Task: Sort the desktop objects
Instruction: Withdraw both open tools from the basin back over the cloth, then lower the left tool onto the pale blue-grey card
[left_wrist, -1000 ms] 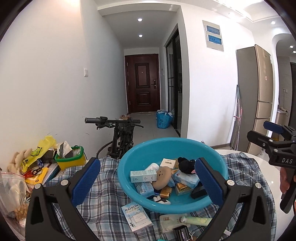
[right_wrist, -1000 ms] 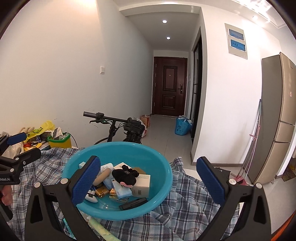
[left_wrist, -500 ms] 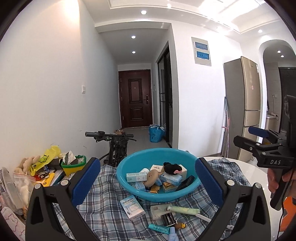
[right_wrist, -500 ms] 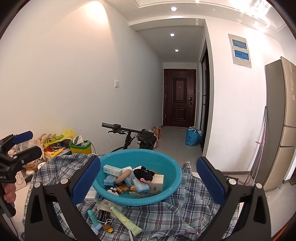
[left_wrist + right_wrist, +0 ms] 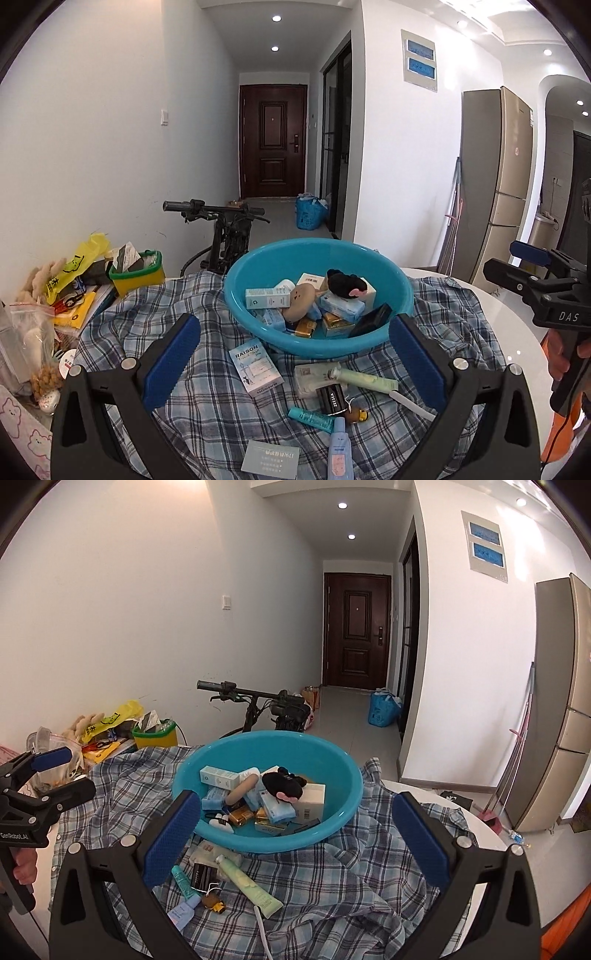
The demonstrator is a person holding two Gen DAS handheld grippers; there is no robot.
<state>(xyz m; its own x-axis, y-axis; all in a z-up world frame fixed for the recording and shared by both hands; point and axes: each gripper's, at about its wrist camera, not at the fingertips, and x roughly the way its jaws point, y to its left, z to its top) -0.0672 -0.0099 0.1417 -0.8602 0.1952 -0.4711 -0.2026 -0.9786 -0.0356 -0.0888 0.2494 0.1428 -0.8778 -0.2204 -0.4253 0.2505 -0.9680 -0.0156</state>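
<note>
A blue basin (image 5: 295, 254) (image 5: 280, 749) stands on a plaid cloth (image 5: 207, 398) and holds small boxes and a black plush (image 5: 347, 283). On the cloth in front of it lie a RAISON box (image 5: 255, 365), a green tube (image 5: 364, 378) (image 5: 247, 880), a black ZEESEA box (image 5: 331, 398), a teal tube (image 5: 310, 416) and a blue bottle (image 5: 339, 448). My left gripper (image 5: 294, 360) hovers open above these items, holding nothing. My right gripper (image 5: 297, 836) is open too, over the same spot from the right, and shows at the right edge (image 5: 532, 273).
A green and yellow basket (image 5: 136, 271) and a pile of bags and packets crowd the table's left end. The white round table edge (image 5: 517, 332) shows at right. Behind the table stand a bicycle (image 5: 225, 229) and a fridge (image 5: 495, 184).
Both grippers have drawn back from the basin, so the loose items in front of it came into view. Both stayed open and hold nothing.
</note>
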